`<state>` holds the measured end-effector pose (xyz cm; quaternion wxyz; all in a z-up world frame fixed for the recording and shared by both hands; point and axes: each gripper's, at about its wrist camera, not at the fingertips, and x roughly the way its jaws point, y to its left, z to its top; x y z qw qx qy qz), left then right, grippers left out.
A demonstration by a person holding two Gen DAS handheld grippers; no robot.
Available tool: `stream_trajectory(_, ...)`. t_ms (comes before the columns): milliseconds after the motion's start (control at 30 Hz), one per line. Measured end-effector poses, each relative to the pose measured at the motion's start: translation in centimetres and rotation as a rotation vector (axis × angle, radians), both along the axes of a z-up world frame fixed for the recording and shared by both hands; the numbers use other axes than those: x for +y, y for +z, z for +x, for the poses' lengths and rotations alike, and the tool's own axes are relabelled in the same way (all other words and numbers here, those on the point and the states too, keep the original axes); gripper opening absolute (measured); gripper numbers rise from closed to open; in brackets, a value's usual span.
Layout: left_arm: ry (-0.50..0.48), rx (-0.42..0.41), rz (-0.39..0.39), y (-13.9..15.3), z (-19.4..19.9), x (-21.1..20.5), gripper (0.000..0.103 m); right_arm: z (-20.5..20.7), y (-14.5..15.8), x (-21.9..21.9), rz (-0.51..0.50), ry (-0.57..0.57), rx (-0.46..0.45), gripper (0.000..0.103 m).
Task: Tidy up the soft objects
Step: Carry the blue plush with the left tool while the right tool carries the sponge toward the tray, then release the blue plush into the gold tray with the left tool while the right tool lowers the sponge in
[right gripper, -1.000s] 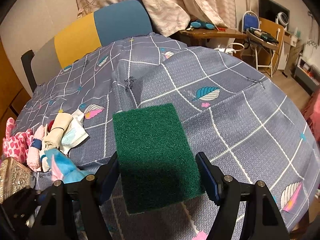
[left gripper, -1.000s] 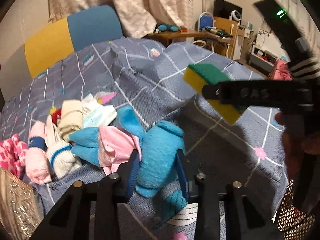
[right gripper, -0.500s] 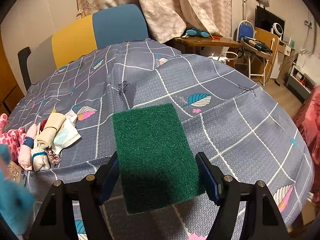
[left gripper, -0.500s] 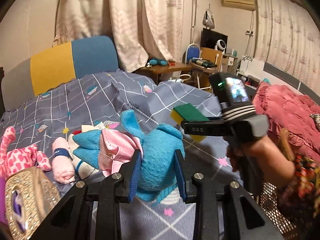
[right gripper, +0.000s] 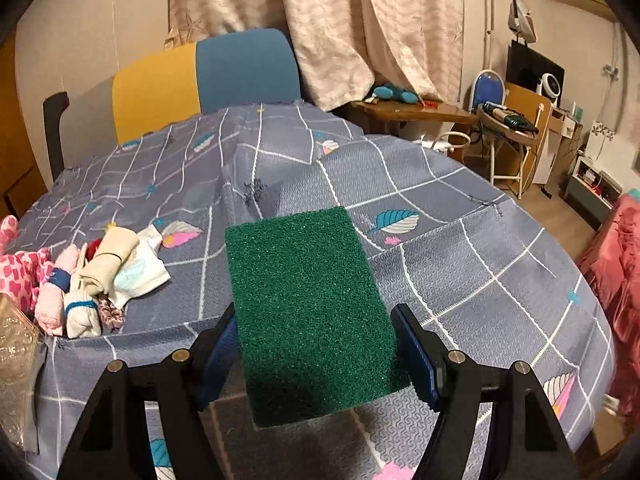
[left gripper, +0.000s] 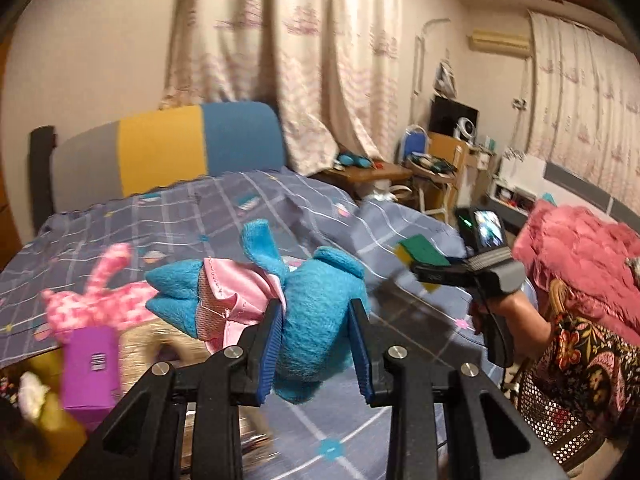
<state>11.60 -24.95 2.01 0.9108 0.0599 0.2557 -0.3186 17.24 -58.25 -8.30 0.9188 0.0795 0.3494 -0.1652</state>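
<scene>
My left gripper (left gripper: pixel 316 344) is shut on a blue plush toy (left gripper: pixel 316 320) with a pink satin bow (left gripper: pixel 236 296) and holds it in the air over the table's left side. My right gripper (right gripper: pixel 316 360) is shut on a green and yellow sponge (right gripper: pixel 312 312), held above the table. The right gripper and sponge also show in the left wrist view (left gripper: pixel 420 252). A pile of rolled socks (right gripper: pixel 96 280) and a pink plush (right gripper: pixel 20 276) lie at the table's left.
A grey patterned cloth covers the table (right gripper: pixel 460 240). A gold basket (left gripper: pixel 148 344) with a purple box (left gripper: pixel 90 372) sits below the left gripper. A chair (right gripper: pixel 208 76) stands behind the table. A mesh basket (left gripper: pixel 556 416) is at the right.
My left gripper has lifted the blue plush off the table and carried it left, over the gold basket. My right gripper has held the sponge nearly still.
</scene>
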Motion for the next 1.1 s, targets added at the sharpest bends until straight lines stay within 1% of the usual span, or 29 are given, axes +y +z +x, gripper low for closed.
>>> stream_trajectory(100, 0.056, -0.013, -0.02, 0.8, 0.3, 3.5, 0.032, -0.7, 0.4, 1.4, -0.024, 0.014, -0.022, 0.075)
stream_trajectory(167, 0.108, -0.015, -0.029, 1.1, 0.7, 6.3, 0.032, -1.4, 0.8, 2.6, -0.022, 0.027, -0.039, 0.074)
stream_trajectory(233, 0.168, -0.009, -0.038, 1.2, 1.3, 9.2, 0.032, -2.0, 1.0, 3.4, -0.005, 0.028, -0.048, 0.074)
stream_trajectory(367, 0.28, 0.013, -0.044, 0.4, 3.0, 14.6, 0.032, -3.4, 1.2, 5.5, 0.053, 0.025, -0.053, 0.075)
stream_trajectory(400, 0.302, 0.027, -0.044, 0.0, 3.6, 15.8, 0.032, -3.7, 1.4, 6.1, 0.072, 0.021, -0.053, 0.075)
stream_trajectory(467, 0.345, 0.084, -0.038, -0.9, 5.1, 18.5, 0.033, -4.2, 1.8, 7.4, 0.096, 0.026, -0.055, 0.075)
stream_trajectory(567, 0.384, 0.145, 0.01, -2.8, 7.2, 21.2, 0.033, -4.9, 3.1, 9.9, 0.11, 0.05, -0.071, 0.075)
stream_trajectory(700, 0.426, 0.237, 0.022, -5.9, 9.5, 24.5, 0.033, -5.6, 6.1, 14.8, 0.078, 0.132, -0.116, 0.074)
stream_trajectory(800, 0.435, 0.305, 0.06, -8.3, 11.0, 26.2, 0.033, -6.2, 8.4, 18.6, 0.078, 0.205, -0.163, 0.075)
stream_trajectory(933, 0.467, 0.408, 0.046, -11.1, 13.4, 28.8, 0.034, -6.7, 11.1, 24.6, 0.089, 0.322, -0.212, 0.075)
stream_trajectory(1000, 0.462, 0.431, 0.053, -11.8, 14.3, 29.3, 0.034, -6.8, 12.0, 27.7, 0.086, 0.38, -0.225, 0.075)
stream_trajectory(1100, 0.45, 0.411, 0.096, -12.4, 15.6, 29.1, 0.037, -6.8, 12.5, 32.3, 0.086, 0.468, -0.232, 0.075)
